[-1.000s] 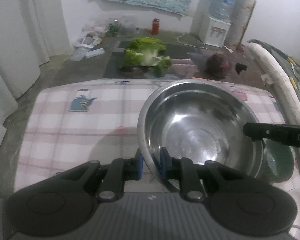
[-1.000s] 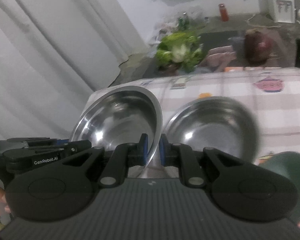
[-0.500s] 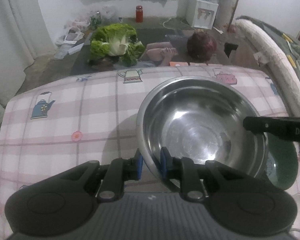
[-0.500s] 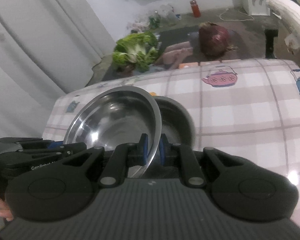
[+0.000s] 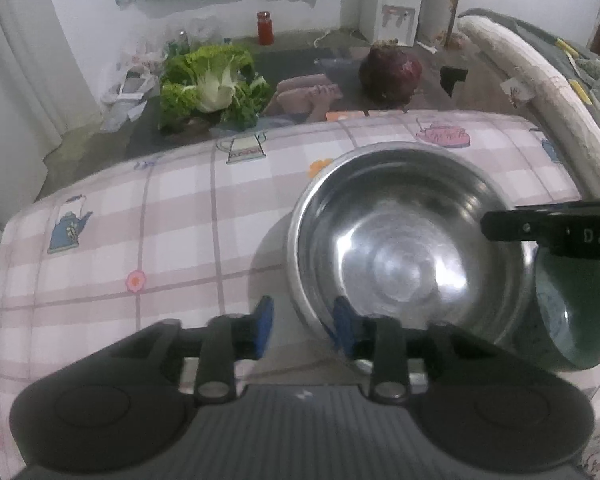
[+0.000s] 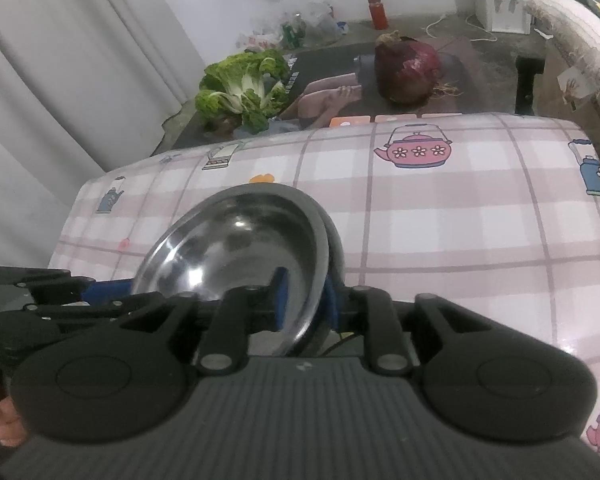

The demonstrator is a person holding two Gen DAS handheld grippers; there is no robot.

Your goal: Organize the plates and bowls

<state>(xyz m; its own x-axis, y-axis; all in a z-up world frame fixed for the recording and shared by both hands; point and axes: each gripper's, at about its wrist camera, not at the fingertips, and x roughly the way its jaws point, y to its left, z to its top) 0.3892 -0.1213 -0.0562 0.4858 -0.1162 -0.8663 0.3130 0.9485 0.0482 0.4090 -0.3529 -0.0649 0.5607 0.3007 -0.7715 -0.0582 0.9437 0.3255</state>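
Note:
A large steel bowl (image 5: 404, 248) sits nested on a second steel bowl on the checked tablecloth (image 5: 172, 216). It also shows in the right wrist view (image 6: 236, 248), with the lower bowl's rim (image 6: 334, 248) just behind it. My left gripper (image 5: 302, 322) is open, its jaws either side of the bowl's near rim without touching. My right gripper (image 6: 304, 300) is open too, straddling the rim loosely; its finger (image 5: 548, 230) reaches in from the right. A dark green bowl (image 5: 572, 316) stands right of the steel bowls.
Beyond the table's far edge lie a cabbage (image 5: 214, 80), a dark red round vegetable (image 5: 390, 70) and a person's feet (image 5: 312, 94) on a floor mat. A rolled cloth (image 5: 540, 92) runs along the right side. White curtains (image 6: 60, 60) hang at the left.
Both grippers carried the steel bowl right and down into the second steel bowl, then opened their jaws and let go of its rim.

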